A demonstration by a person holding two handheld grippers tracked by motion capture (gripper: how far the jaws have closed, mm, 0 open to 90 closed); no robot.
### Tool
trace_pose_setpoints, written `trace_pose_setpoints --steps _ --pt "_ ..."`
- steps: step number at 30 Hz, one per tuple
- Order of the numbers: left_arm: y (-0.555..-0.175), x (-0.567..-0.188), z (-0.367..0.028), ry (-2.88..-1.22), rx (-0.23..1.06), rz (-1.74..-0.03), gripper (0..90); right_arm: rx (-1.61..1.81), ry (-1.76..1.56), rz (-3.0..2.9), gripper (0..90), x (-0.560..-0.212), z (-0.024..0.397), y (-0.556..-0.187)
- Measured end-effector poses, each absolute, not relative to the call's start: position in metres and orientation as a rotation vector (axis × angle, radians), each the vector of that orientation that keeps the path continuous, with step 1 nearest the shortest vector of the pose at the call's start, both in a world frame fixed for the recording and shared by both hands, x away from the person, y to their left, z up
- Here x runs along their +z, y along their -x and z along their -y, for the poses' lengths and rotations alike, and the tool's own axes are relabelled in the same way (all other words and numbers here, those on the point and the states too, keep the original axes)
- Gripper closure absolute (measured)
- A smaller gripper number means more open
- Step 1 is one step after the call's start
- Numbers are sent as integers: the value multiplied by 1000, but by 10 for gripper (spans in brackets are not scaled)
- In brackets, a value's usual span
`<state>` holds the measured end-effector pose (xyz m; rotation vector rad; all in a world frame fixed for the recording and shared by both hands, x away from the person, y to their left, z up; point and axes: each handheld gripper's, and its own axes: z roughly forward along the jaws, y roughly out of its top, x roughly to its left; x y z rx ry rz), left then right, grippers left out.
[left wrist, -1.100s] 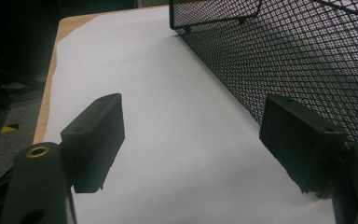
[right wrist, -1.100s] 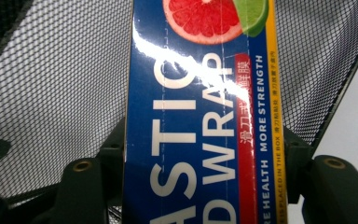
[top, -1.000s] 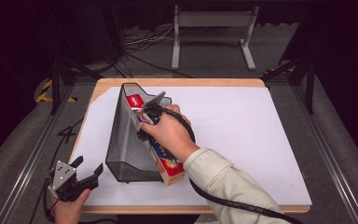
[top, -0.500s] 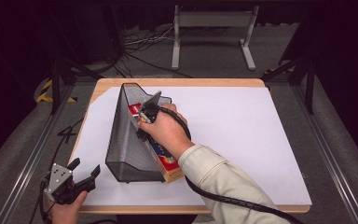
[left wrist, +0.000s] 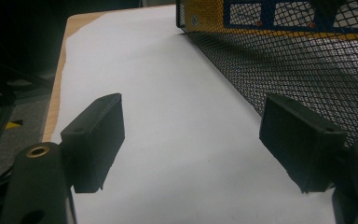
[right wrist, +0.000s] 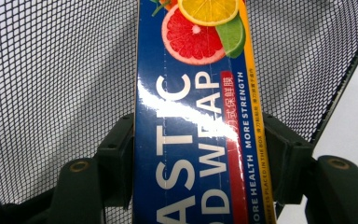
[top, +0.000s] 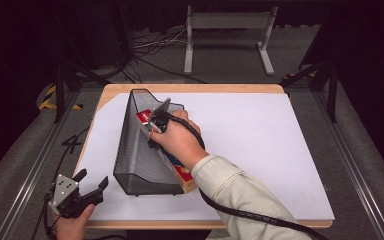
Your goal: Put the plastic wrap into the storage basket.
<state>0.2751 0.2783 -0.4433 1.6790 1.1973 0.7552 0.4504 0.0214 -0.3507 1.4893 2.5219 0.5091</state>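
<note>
Right gripper fingers grasp the plastic wrap box (blue, citrus print), which lies inside the mesh basket toward the surface's left edge. Left gripper fingers released, near-left corner.

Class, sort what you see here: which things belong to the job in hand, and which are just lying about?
In the job:
- plastic wrap box
- mesh file holder
- right gripper, shut on the box

Lying about:
- left gripper, open, idle
- white sheet
- metal stand
- floor cables
</note>
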Motion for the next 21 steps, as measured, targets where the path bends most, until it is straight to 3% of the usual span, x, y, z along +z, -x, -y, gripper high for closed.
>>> trace_pose_setpoints --steps 7,11,13,21 --pt "-275 -443 -280 -1681 754 -1195 230 531 -1481 -2523 354 -351 -21 -451" --pt "-276 -444 -279 -1679 753 -1197 229 599 -1478 -2534 257 -349 -18 -451" --pt "-277 -444 -278 -1682 753 -1194 229 636 -1427 -2553 161 -347 -16 -451" --pt "-280 -444 -275 -1691 748 -1185 229 721 -1339 -2550 114 -333 -2 -448"
